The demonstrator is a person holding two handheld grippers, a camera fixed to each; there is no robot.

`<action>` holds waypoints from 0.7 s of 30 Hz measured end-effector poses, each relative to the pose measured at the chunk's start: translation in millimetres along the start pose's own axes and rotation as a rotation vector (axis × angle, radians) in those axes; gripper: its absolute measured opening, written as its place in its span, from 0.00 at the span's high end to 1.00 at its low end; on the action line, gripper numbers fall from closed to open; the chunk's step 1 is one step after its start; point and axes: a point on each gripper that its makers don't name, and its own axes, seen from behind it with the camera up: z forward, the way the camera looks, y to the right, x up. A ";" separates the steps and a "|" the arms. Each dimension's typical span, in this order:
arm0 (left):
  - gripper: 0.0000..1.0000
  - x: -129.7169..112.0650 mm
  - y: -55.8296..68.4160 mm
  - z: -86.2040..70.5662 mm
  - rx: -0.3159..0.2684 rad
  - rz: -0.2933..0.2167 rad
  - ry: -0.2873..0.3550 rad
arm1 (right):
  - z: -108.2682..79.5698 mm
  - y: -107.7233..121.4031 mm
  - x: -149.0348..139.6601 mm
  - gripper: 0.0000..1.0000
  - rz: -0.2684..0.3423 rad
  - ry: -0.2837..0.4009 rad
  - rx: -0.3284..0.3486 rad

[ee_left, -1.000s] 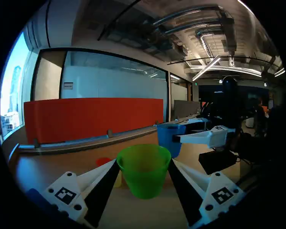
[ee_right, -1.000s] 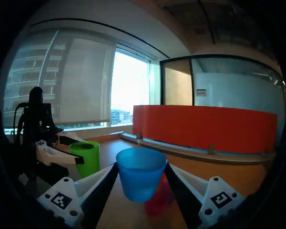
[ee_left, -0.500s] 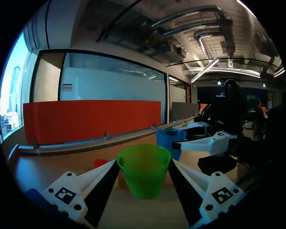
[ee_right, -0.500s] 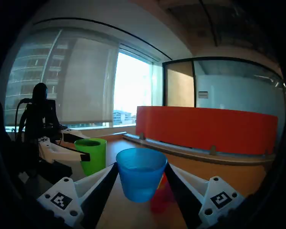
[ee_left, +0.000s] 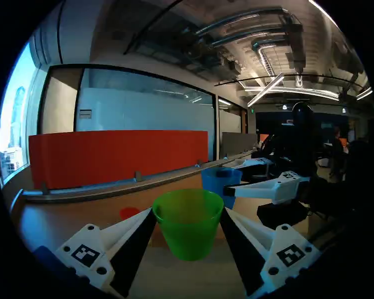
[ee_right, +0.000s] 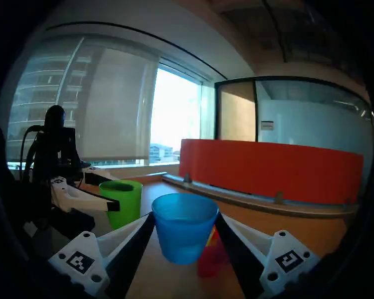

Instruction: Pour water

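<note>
Beside the orange partition panel (ee_left: pixel 119 154): translucent green plastic cup (ee_left: pixel 188 234), upright, clenched by left gripper (ee_left: pixel 187 212) fingers.
Right gripper (ee_right: pixel 184 217): fingers clamped on translucent blue plastic cup (ee_right: pixel 184 241).
Risk: spill onto wooden worktop (ee_right: pixel 296 226) if tipped with rims apart.

The left gripper (ee_left: pixel 186 213) is held level, its 2 fingers pressing the sides of an upright green cup (ee_left: pixel 188 236). The right gripper (ee_right: pixel 184 218), also level, clamps an upright blue cup (ee_right: pixel 184 241) nearby.
</note>
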 end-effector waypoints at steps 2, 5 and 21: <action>0.13 -0.6 2.6 0.1 -0.009 0.005 -0.006 | 0.7 -1.6 -0.3 0.10 -0.009 -0.005 0.006; 0.13 -1.7 5.7 0.4 -0.020 0.012 -0.013 | 1.2 -4.6 1.9 0.10 -0.027 -0.008 0.021; 0.13 -10.2 16.1 -0.8 -0.065 0.011 -0.050 | 1.0 -6.8 14.7 0.10 -0.193 -0.027 0.105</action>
